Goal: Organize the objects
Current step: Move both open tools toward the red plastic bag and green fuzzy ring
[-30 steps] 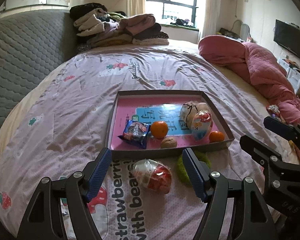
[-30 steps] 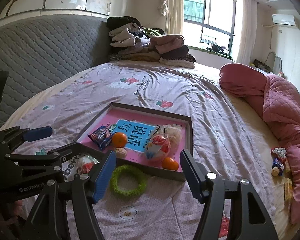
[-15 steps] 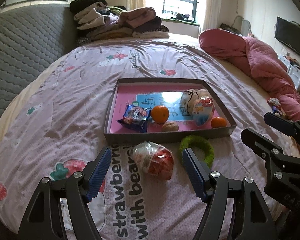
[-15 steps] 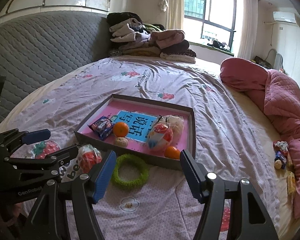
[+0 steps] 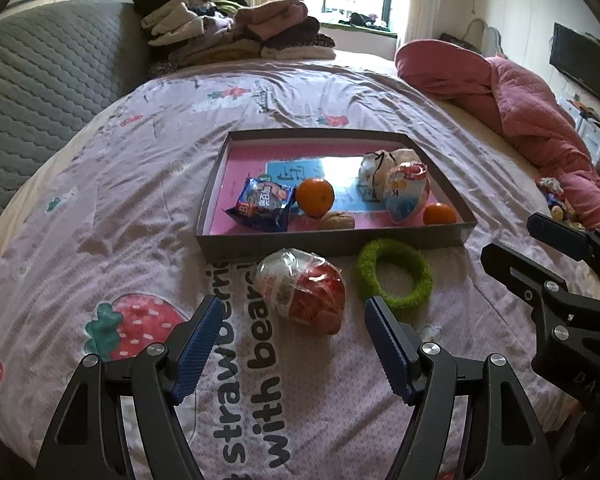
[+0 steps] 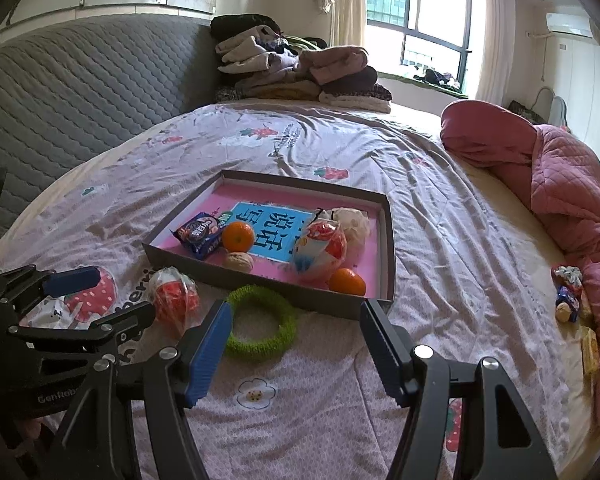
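Note:
A shallow grey tray [image 5: 332, 242] with a pink floor sits on the bed and holds a blue snack packet [image 5: 262, 204], two oranges [image 5: 315, 197], a walnut [image 5: 337, 221] and two wrapped bags [image 5: 406, 196]. In front of it lie a red-and-white wrapped bag [image 5: 304, 290] and a green fuzzy ring [image 5: 396, 278]. My left gripper [image 5: 290, 344] is open and empty, just short of the red bag. My right gripper [image 6: 296, 350] is open and empty, above the ring [image 6: 260, 328], near the tray [image 6: 268, 276].
A pink quilt [image 6: 560, 184] is bunched along the right side, with small wrapped items [image 6: 568, 296] beside it. Folded clothes [image 6: 296, 76] are stacked at the head of the bed by the grey headboard [image 6: 80, 92]. The bedsheet [image 5: 100, 208] is wrinkled.
Both grippers have risen and pulled back a little, so the tray, the red bag and the ring appear further ahead. Both stay open. Nothing on the bed has moved.

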`<state>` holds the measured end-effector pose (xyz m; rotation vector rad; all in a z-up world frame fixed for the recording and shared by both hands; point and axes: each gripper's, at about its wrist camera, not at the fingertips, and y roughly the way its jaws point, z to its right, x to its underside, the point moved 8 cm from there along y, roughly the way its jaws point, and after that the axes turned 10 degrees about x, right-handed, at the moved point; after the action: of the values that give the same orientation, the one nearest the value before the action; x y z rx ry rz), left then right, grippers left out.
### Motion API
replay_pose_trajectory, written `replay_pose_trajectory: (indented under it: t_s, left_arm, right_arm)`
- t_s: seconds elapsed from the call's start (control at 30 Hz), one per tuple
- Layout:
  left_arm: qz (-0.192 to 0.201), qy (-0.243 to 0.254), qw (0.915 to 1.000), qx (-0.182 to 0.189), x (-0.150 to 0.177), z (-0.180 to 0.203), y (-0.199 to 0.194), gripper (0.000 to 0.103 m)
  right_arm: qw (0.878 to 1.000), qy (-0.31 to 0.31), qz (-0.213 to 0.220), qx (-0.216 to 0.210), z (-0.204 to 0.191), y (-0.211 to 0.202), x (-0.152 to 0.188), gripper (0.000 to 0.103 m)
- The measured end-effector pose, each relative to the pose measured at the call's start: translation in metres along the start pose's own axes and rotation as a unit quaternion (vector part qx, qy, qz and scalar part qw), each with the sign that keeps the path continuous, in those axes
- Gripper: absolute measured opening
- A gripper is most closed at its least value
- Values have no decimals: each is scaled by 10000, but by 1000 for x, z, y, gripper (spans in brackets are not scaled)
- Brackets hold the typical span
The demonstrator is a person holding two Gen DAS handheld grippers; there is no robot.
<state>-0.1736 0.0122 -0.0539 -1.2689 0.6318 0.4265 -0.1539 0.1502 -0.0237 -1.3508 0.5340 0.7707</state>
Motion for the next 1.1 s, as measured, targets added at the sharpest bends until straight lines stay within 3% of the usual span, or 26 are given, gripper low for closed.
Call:
replay_pose_trajectory:
  t_s: [0.83, 1.1]
  left_arm:
    - [-294, -94, 9995, 89, 25, 1, 32, 75]
    - [-192, -195, 9996, 105, 24, -1, 41, 75]
  right_arm:
    - [9993, -43, -369, -85, -7, 31, 22, 66]
    - [9987, 29, -508, -103, -7, 45, 27, 66]
